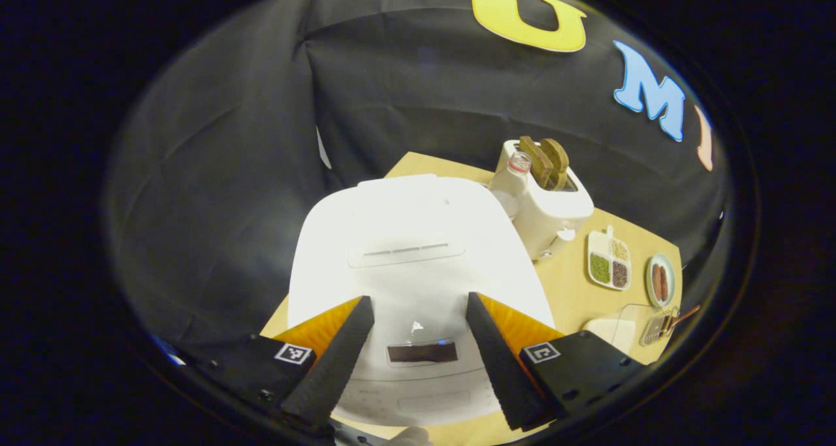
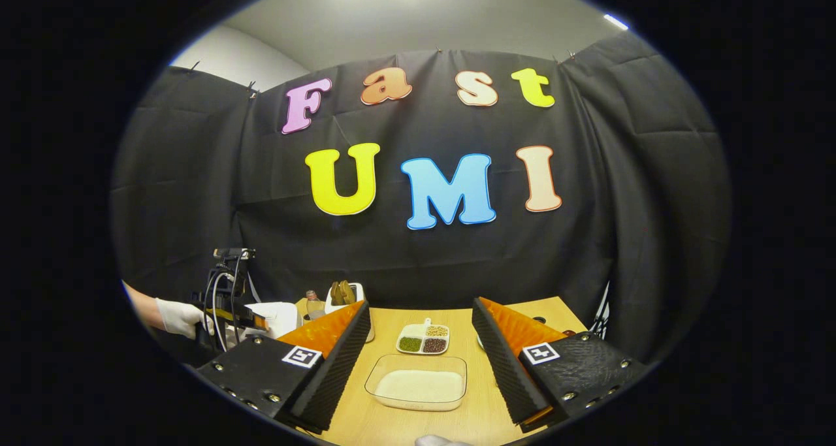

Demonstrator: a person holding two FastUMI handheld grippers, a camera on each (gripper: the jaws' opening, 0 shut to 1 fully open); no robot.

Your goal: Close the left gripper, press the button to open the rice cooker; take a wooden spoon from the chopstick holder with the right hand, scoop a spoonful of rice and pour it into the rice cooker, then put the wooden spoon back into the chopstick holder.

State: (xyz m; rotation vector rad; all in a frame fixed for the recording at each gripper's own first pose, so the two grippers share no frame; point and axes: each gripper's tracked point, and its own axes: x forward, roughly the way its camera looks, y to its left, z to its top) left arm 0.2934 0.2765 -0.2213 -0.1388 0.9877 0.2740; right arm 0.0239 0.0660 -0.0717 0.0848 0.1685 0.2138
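Note:
The white rice cooker (image 1: 418, 237) lies right below my left gripper (image 1: 418, 300), lid down. That gripper is open, its fingers straddling the front of the lid above the dark display (image 1: 421, 352) and a flat button panel (image 1: 434, 403). At the far right of the table stands the chopstick holder (image 1: 658, 328) with the wooden spoon (image 1: 682, 315) in it. My right gripper (image 2: 419, 305) is open and holds nothing, hovering over the clear container of rice (image 2: 418, 384). In the right gripper view a gloved hand (image 2: 176, 317) holds the left gripper (image 2: 228, 315) beside the rice cooker (image 2: 274, 318).
Behind the cooker stand a white toaster (image 1: 548, 204) with bread slices and a small bottle (image 1: 516, 178). A divided dish of grains (image 1: 609, 261) (image 2: 423, 339) and a plate of sausages (image 1: 661, 283) sit on the wooden table (image 2: 385, 426). Black cloth walls the booth.

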